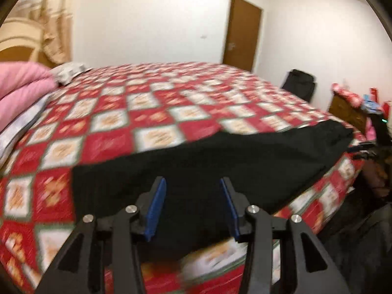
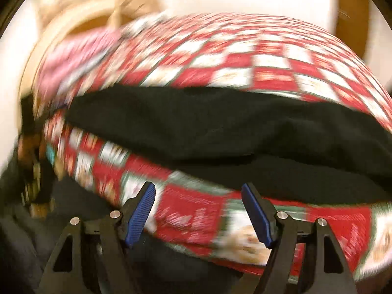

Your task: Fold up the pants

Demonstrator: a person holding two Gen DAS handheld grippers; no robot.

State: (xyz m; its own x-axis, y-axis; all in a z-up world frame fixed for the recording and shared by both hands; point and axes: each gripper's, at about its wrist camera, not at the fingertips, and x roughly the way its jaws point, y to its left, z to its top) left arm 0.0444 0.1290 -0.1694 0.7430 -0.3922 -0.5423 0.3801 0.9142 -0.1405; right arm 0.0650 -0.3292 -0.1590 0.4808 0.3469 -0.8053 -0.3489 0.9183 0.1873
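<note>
Black pants (image 1: 208, 161) lie flat along the near edge of a bed covered with a red and white checked bedspread (image 1: 152, 103). My left gripper (image 1: 193, 183) is open and empty, its blue pads just above the pants' near edge. In the right wrist view the pants (image 2: 220, 127) stretch across the bed, folded in layers at the right. My right gripper (image 2: 198, 188) is open and empty, in front of the bed's side below the pants. The bedspread (image 2: 245, 56) fills the view behind. Both views are motion-blurred.
A pink quilt (image 1: 22, 85) and a pillow (image 1: 68, 72) lie at the bed's head on the left. A brown door (image 1: 242, 31) is in the far wall. A black bag (image 1: 299, 83) and a cluttered wooden cabinet (image 1: 348, 107) stand to the right.
</note>
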